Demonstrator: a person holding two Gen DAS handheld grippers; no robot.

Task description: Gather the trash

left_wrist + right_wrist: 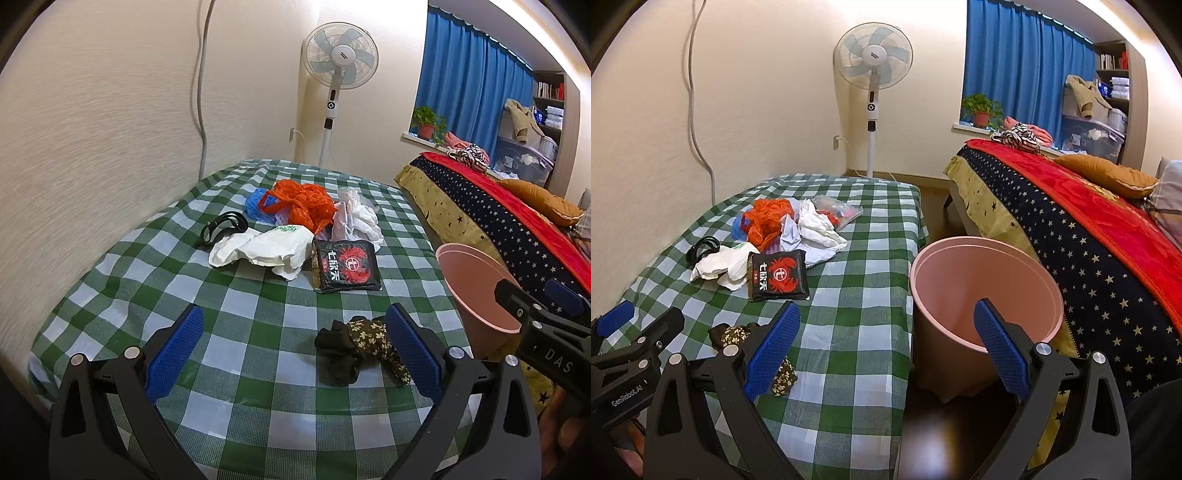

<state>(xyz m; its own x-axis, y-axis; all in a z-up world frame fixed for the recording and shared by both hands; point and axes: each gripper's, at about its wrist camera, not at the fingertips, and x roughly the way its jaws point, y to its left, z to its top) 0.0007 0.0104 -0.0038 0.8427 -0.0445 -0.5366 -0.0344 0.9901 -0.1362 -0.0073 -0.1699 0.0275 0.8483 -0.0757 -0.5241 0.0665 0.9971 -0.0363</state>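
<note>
A heap of trash lies on the green checked table point(236, 306): an orange plastic bag point(299, 203), white crumpled bags point(266, 247), a clear wrapper point(354, 214) and a black-and-red snack packet point(347, 269). A dark flowered cloth point(365, 343) sits close by, just left of my left gripper's right finger. My left gripper point(295, 347) is open above the table's near part. My right gripper point(886, 343) is open, hovering over the table edge and the pink bin point(982, 288) on the floor. The packet point(779, 275) and orange bag point(764, 221) also show in the right wrist view.
A black strap point(221, 225) lies left of the heap. A standing fan point(338, 74) is behind the table. A bed with a starred cover point(1089, 258) and red blanket stands right of the bin. A cable runs down the left wall.
</note>
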